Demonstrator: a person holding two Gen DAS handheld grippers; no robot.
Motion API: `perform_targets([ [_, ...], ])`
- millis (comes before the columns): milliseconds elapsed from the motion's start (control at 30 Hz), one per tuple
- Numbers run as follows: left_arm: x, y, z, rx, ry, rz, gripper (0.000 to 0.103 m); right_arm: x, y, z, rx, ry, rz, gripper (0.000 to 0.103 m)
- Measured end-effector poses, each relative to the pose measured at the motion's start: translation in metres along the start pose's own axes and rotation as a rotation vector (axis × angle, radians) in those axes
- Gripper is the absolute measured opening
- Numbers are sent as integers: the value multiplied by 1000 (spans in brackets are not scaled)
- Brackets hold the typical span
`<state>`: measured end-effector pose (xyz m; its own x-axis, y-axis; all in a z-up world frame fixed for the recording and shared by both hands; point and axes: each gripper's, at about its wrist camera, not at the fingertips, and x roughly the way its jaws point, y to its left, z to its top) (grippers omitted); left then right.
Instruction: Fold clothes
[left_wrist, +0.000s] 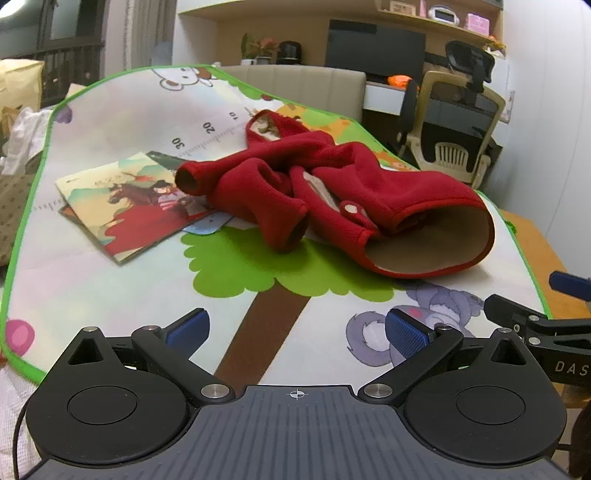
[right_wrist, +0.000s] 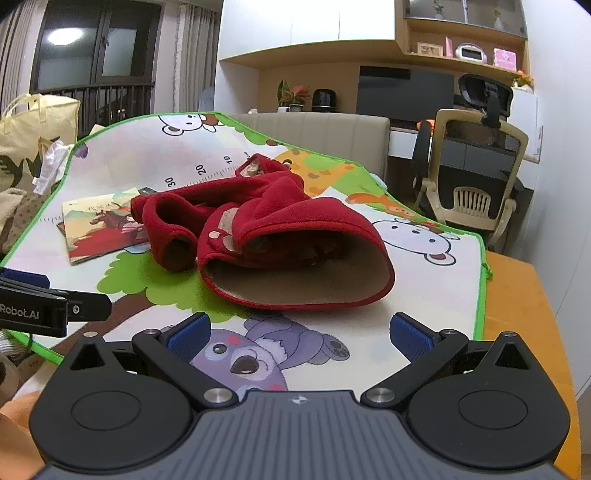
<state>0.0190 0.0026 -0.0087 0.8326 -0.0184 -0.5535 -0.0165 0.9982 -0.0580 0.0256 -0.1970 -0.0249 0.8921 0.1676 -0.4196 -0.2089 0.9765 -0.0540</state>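
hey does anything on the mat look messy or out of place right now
Yes. The red garment lies crumpled on the cartoon mat, sleeves bunched and hem gaping open. One sleeve overlaps the picture book, which doesn't belong in a folding area.

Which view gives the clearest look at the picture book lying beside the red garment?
The left wrist view. There the picture book shows nearly its whole cover, with only its right part tucked under a sleeve of the red garment. In the right wrist view the book sits farther off, smaller and more foreshortened, and the garment hides its right end.
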Motion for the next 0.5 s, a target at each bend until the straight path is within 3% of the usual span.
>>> perform_targets([
  [200, 10, 5, 3, -1, 19, -3, 103, 8, 1, 4, -58, 23, -8, 103],
  [333, 23, 14, 13, 16, 25, -6, 103, 24, 4, 22, -254, -38, -90, 103],
  [400, 31, 19, 22, 31, 26, -5, 103, 44, 4, 31, -399, -66, -181, 103],
  [467, 39, 22, 33, 51, 28, -19, 103, 77, 1, 39, -525, -56, -262, 103],
  [500, 42, 21, 39, 65, 27, -28, 103, 97, 0, 42, -571, -20, -263, 103],
])
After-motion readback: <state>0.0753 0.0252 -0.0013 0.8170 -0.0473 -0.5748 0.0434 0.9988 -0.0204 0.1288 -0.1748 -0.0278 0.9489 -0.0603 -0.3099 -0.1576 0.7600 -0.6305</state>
